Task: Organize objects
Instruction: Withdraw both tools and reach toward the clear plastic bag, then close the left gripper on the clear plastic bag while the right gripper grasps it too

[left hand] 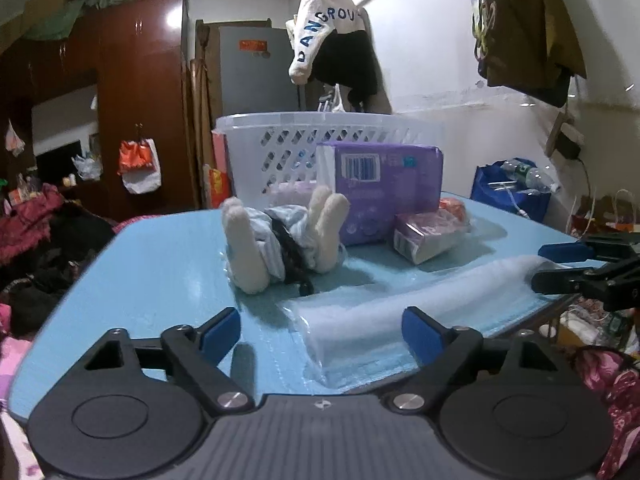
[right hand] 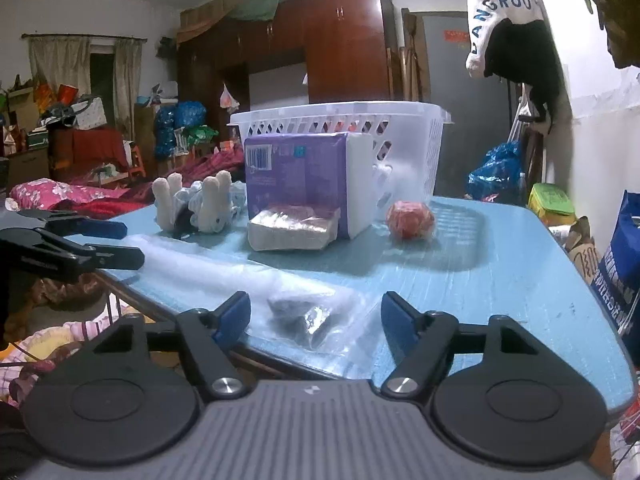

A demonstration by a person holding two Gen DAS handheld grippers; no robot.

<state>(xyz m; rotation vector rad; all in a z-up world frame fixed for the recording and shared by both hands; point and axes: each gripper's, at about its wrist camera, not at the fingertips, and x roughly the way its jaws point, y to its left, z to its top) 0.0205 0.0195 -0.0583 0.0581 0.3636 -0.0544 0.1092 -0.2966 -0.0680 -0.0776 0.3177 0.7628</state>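
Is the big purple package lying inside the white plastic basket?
No, the big purple package stands on the light blue table, in front of the white plastic basket, not inside it.

The white basket (left hand: 280,136) at the table's far edge has its lower front hidden behind the purple tissue pack (left hand: 386,184); its contents cannot be made out through the holes. The pack's print is too blurred to read. The plush toy's (left hand: 280,240) head is hidden. In the right wrist view, dark items inside the clear plastic bag (right hand: 308,320) near the table's front edge stay unidentifiable.
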